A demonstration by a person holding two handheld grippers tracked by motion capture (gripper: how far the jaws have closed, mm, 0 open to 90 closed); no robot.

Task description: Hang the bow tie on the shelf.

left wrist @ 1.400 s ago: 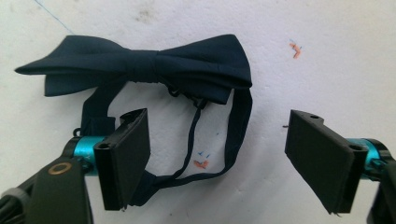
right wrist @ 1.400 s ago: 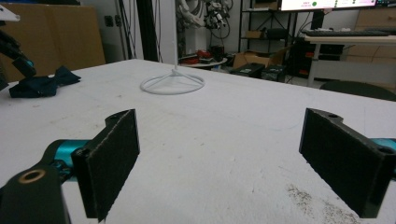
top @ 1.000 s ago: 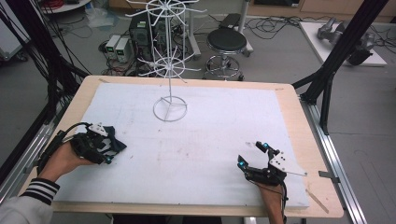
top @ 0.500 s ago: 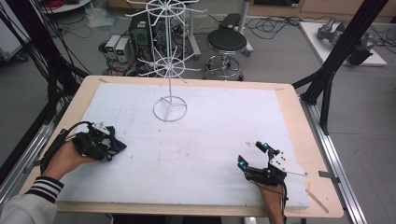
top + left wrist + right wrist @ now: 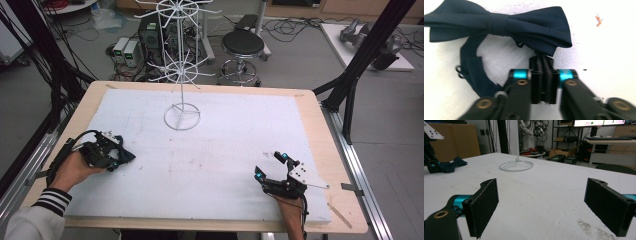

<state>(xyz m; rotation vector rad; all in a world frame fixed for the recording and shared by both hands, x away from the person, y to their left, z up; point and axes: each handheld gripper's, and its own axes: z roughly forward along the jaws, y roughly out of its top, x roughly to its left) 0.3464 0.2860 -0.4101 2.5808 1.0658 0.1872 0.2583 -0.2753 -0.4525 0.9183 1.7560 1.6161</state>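
Observation:
A dark navy bow tie (image 5: 499, 22) with its strap lies on the white table cover (image 5: 225, 145) at the left. My left gripper (image 5: 541, 61) has just been closing, and its jaws now stand together, pinching the lower edge of the tie's right wing. In the high view the left gripper (image 5: 117, 159) sits over the bow tie (image 5: 126, 156), held by a hand in a striped cuff. My right gripper (image 5: 269, 165) rests near the front right of the cover. Its jaws (image 5: 544, 202) are wide apart, nothing between them. Far off to the left, the right gripper view shows the bow tie (image 5: 454, 162).
A white wire display stand (image 5: 181, 90) rises from a ring base at the back middle of the cover; its base (image 5: 516, 166) lies ahead of the right gripper. The wooden table edge (image 5: 335, 150) frames the cover. A stool (image 5: 242, 45) and electronics stand beyond the table.
The left gripper's jaws have closed onto the bow tie. Both hands have stayed where they were.

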